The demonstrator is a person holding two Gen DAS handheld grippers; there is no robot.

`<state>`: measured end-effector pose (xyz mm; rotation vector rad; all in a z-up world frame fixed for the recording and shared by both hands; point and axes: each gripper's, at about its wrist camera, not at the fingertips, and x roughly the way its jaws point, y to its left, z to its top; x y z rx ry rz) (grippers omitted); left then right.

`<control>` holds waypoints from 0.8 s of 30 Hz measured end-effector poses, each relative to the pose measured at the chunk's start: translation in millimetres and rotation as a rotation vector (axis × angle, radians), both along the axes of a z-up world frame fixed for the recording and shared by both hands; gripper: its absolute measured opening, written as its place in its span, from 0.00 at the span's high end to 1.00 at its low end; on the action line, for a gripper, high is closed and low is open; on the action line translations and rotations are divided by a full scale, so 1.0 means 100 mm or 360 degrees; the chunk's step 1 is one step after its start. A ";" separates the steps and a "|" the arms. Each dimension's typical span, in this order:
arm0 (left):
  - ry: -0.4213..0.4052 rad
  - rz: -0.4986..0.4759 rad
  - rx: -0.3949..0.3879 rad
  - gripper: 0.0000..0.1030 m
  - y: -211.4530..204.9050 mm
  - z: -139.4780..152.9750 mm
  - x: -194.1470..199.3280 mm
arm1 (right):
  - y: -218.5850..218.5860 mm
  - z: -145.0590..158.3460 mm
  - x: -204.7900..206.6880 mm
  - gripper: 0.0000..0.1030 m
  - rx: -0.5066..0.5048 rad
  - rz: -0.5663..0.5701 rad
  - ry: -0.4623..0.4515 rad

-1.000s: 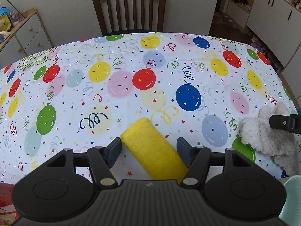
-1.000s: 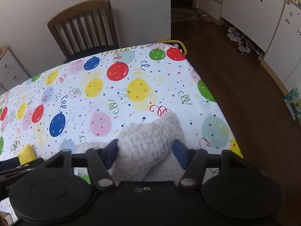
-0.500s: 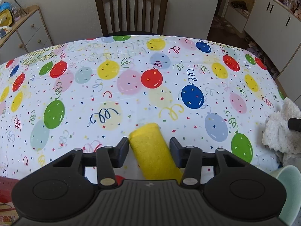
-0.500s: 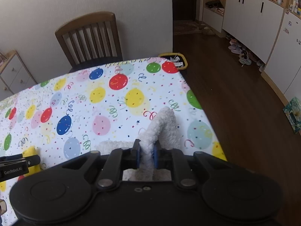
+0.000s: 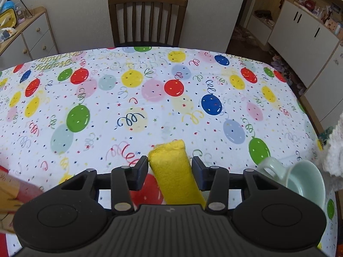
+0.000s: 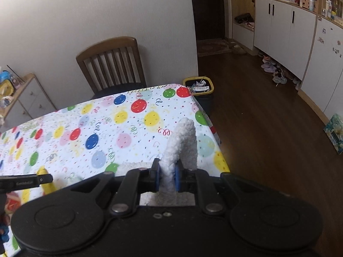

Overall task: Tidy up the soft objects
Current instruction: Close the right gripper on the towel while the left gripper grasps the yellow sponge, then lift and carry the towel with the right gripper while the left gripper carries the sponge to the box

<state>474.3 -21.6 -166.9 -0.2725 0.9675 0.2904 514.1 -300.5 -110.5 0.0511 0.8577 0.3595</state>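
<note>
Two tongs grip: right tongs (image 6: pixel 167 177) pinch the white fleece cloth (image 6: pixel 182 141); left tongs (image 5: pixel 170 171), just narrowed, apparently clamp the yellow roll (image 5: pixel 173 171).

Left tongs (image 5: pixel 170 169) have just been closing, half-open; right tongs (image 6: pixel 167 176) pinched nearly together.

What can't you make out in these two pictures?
- Yellow roll, left wrist view: its near end is hidden behind the left gripper body.
- White fleece, right wrist view: its lower part is hidden under the right gripper; in the left view the picture's edge cuts it off.
- Mug: partly cut off, contents unclear.
- Red box: cut by the edge, print unreadable.
</note>
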 end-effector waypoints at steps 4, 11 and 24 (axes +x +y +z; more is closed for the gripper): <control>-0.0049 -0.0002 -0.0034 0.59 0.00 0.09 -0.21 | -0.11 0.13 -0.29 0.89 0.0038 0.0023 -0.0022; -0.0143 0.0006 -0.0033 0.60 -0.01 0.24 -0.63 | -0.07 0.32 -0.81 0.89 0.0044 0.0143 -0.0084; -0.0265 -0.0038 -0.0118 0.60 0.15 0.68 -1.51 | 0.42 0.53 -1.56 0.89 0.0101 0.0374 -0.0103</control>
